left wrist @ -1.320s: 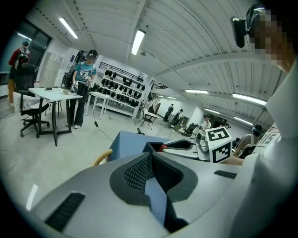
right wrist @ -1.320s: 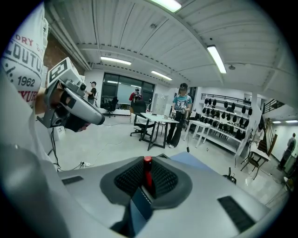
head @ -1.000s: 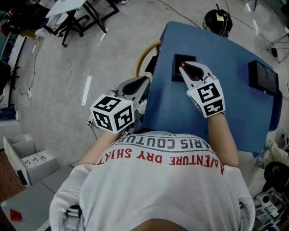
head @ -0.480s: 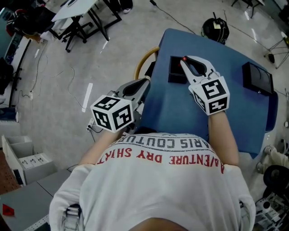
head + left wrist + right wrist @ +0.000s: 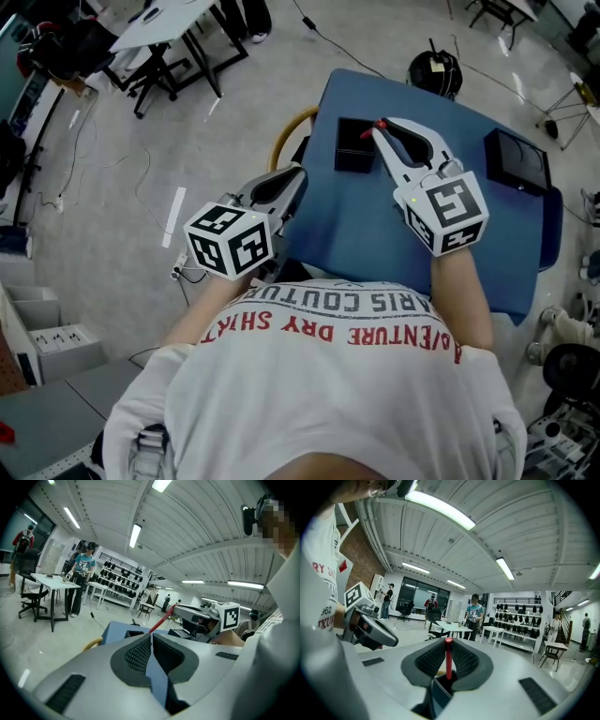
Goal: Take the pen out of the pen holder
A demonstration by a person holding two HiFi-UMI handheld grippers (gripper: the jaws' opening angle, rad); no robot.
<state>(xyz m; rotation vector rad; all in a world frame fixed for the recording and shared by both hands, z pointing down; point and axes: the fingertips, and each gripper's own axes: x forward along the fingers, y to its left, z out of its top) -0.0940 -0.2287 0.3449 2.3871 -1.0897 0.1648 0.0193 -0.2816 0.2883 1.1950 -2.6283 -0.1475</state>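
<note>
A black square pen holder [image 5: 353, 145] stands on the blue table [image 5: 375, 234] near its far left corner. My right gripper [image 5: 379, 130] hovers just right of the holder, shut on a red pen [image 5: 378, 124]. In the right gripper view the pen [image 5: 448, 660] stands upright between the pads of my right gripper [image 5: 448, 644]. From the left gripper view the pen [image 5: 161, 619] slants down toward the holder [image 5: 134, 633]; its lower end is hidden. My left gripper [image 5: 296, 175] hangs off the table's left edge, and its jaws [image 5: 151, 637] are shut on nothing.
A flat black box [image 5: 516, 159] lies at the table's far right. A yellow hose [image 5: 286, 131] curves beside the table's left edge. White desks [image 5: 173, 19], chairs and floor cables [image 5: 131, 178] lie to the left. People stand by a white desk [image 5: 51, 579] in the distance.
My right gripper has risen with the red pen, drawing it up from the holder. My left gripper has lifted slightly beside the table's left edge.
</note>
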